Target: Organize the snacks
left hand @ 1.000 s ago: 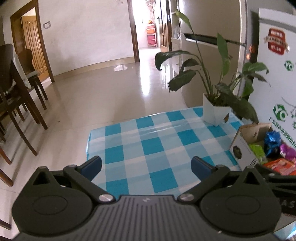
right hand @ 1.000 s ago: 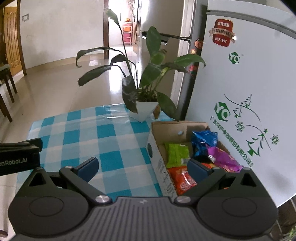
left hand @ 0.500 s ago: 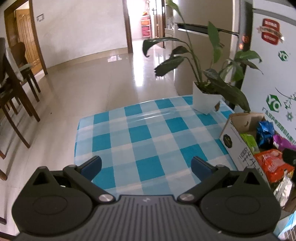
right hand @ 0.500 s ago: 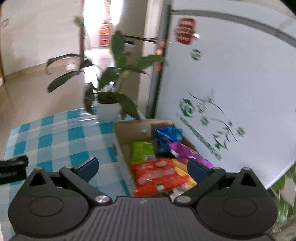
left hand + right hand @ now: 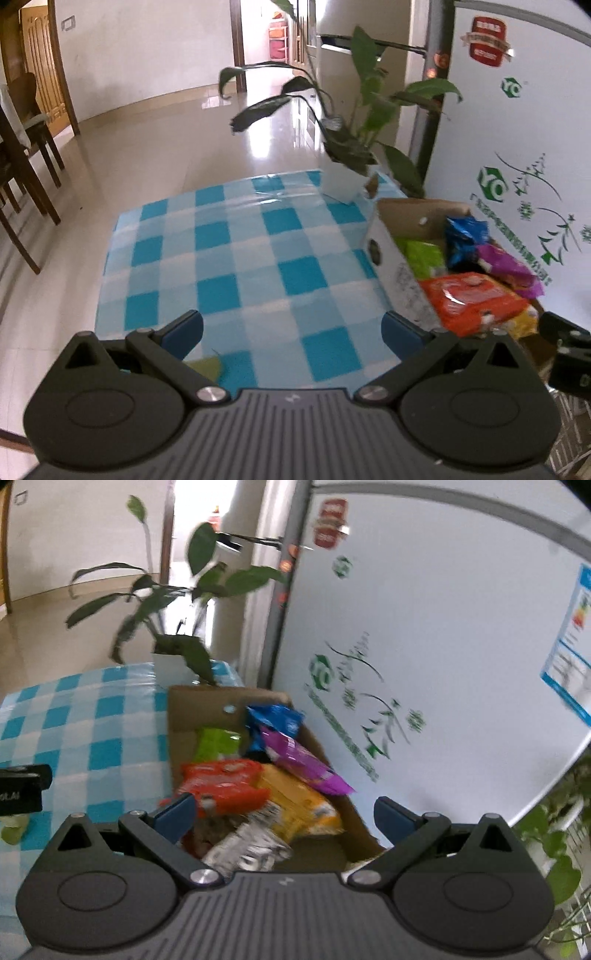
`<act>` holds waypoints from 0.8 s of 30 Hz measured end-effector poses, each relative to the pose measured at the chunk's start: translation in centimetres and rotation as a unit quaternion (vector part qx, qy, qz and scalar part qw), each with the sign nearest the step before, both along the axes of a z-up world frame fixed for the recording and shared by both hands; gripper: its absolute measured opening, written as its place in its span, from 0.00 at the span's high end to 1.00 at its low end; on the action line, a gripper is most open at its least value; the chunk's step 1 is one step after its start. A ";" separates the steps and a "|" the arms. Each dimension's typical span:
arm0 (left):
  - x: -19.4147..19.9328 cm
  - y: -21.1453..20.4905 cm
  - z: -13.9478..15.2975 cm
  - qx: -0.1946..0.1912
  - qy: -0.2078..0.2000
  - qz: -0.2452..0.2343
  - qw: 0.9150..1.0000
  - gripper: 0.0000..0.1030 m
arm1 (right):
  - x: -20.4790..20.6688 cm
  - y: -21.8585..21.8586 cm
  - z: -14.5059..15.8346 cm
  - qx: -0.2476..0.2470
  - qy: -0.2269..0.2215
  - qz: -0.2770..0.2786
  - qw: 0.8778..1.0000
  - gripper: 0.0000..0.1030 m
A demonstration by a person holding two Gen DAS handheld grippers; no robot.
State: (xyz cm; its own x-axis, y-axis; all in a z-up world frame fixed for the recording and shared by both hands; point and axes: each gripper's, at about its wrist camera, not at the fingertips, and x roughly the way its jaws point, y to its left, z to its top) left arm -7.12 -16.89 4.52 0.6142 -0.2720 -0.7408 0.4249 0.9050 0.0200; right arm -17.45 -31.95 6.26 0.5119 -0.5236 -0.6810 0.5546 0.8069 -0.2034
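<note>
Beside the white fridge (image 5: 424, 627), the cardboard box (image 5: 177, 716) holds piled snack packets (image 5: 225, 782), and both right gripper (image 5: 282, 814) and left gripper (image 5: 291, 332) are wide and empty, so a hurried grab may crush several packets together.

A glossy beige tiled floor (image 5: 155, 162) reflects daylight from a bright doorway (image 5: 273, 33) in the white wall (image 5: 147, 48). Dark wooden chairs (image 5: 26, 147) stand at the left near a wooden door (image 5: 40, 62). A white fridge (image 5: 424, 627) with green logos rises beside the blue-checked tabletop (image 5: 236, 258), where a leafy potted plant (image 5: 343, 147) stands.
</note>
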 end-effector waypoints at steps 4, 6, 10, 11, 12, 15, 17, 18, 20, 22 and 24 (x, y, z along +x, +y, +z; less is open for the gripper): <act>-1.7 -1.6 0.3 0.002 0.004 0.006 1.000 0.01 | -0.9 -1.7 -0.7 0.018 0.015 -0.014 1.000 0.00; -2.4 -2.6 0.4 0.011 0.001 0.004 1.000 0.01 | -1.2 -2.1 -1.0 0.026 0.018 -0.015 0.999 0.00; -3.5 -4.0 0.4 0.023 -0.004 0.001 1.000 0.01 | -1.5 -2.7 -1.3 0.036 0.025 -0.018 0.999 0.00; -3.7 -4.3 0.3 0.026 -0.004 -0.001 1.000 0.01 | -1.6 -2.8 -1.4 0.039 0.024 -0.015 0.999 0.00; -3.8 -4.6 0.3 0.029 -0.004 -0.003 1.000 0.01 | -1.6 -2.9 -1.4 0.042 0.024 -0.012 0.999 0.00; -4.2 -5.1 0.2 0.037 -0.008 -0.004 0.999 0.01 | -1.6 -3.1 -1.7 0.039 0.031 -0.014 0.999 0.00; -4.3 -5.4 0.3 0.039 -0.008 -0.002 0.999 0.01 | -1.8 -3.4 -1.7 0.041 0.029 -0.015 0.999 0.00; -4.3 -5.5 0.3 0.039 -0.007 -0.003 0.999 0.01 | -1.9 -3.5 -1.7 0.043 0.028 -0.016 0.999 0.00; -4.3 -5.7 0.3 0.040 -0.006 -0.003 0.999 0.01 | -2.0 -3.7 -1.8 0.043 0.029 -0.019 0.998 0.00; -4.3 -5.9 0.2 0.041 -0.005 -0.003 0.999 0.01 | -2.0 -3.8 -1.8 0.045 0.029 -0.021 0.998 0.00; -4.4 -6.0 0.2 0.043 -0.006 -0.002 0.999 0.01 | -2.0 -3.8 -1.9 0.044 0.030 -0.023 0.998 0.00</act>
State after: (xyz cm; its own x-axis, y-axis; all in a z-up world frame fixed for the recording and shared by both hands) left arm -11.54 -22.90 4.73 0.6227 -0.2113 -0.7534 0.4285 0.8977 0.1024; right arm -19.43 -35.80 4.40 0.4462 -0.4823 -0.7539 0.5803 0.7972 -0.1666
